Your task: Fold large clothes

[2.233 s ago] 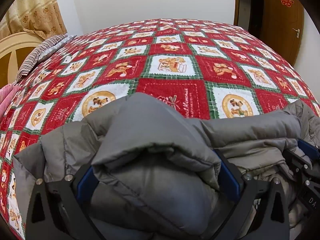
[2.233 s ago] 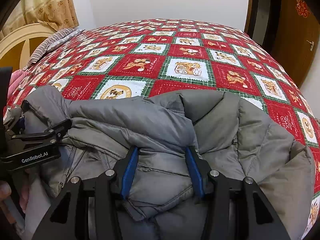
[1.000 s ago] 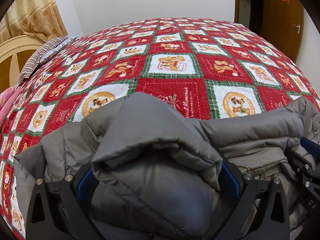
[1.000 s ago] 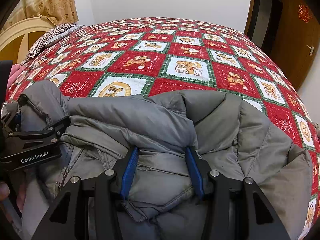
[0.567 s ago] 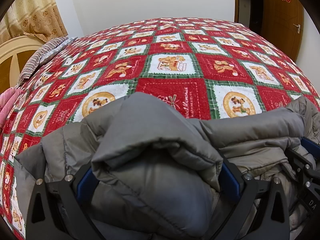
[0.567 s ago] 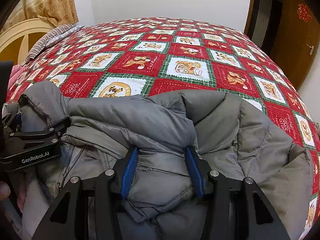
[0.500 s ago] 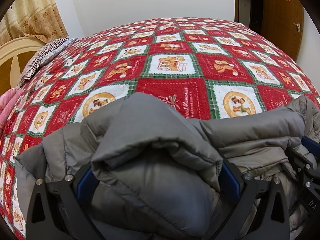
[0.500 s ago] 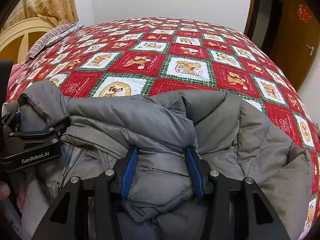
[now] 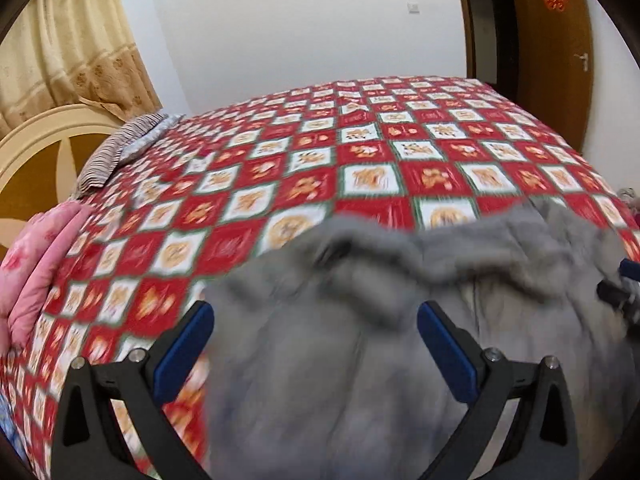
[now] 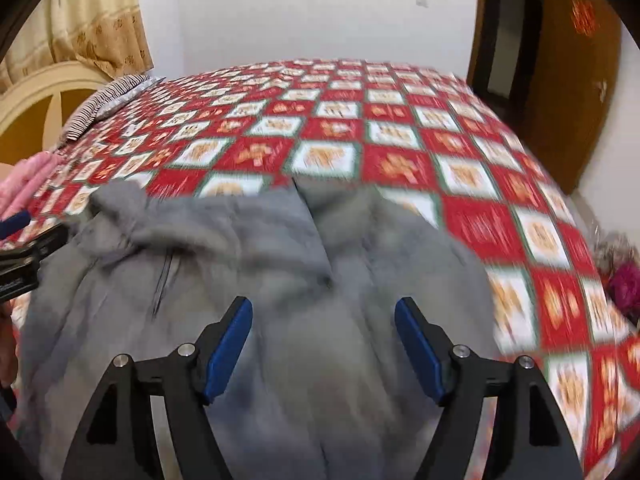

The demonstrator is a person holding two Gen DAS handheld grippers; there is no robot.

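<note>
A grey padded jacket [image 9: 360, 320] lies folded on the bed near its front edge; it also shows in the right wrist view [image 10: 280, 280]. My left gripper [image 9: 316, 316] is open, its blue pads apart above the jacket's left part. My right gripper [image 10: 324, 312] is open above the jacket's right part. Both views are blurred by motion. The left gripper's tip shows at the left edge of the right wrist view [image 10: 24, 248], and the right gripper's tip at the right edge of the left wrist view [image 9: 624, 288].
The bed carries a red, white and green checked quilt [image 9: 400, 152]. A striped pillow [image 9: 120, 148] and a pink folded cloth [image 9: 36, 264] lie at the left by the cream headboard [image 9: 48, 140]. A wooden door [image 10: 572, 72] stands at the right.
Both grippers have let go of the jacket, opened and pulled up and back. The jacket has dropped flatter onto the bed.
</note>
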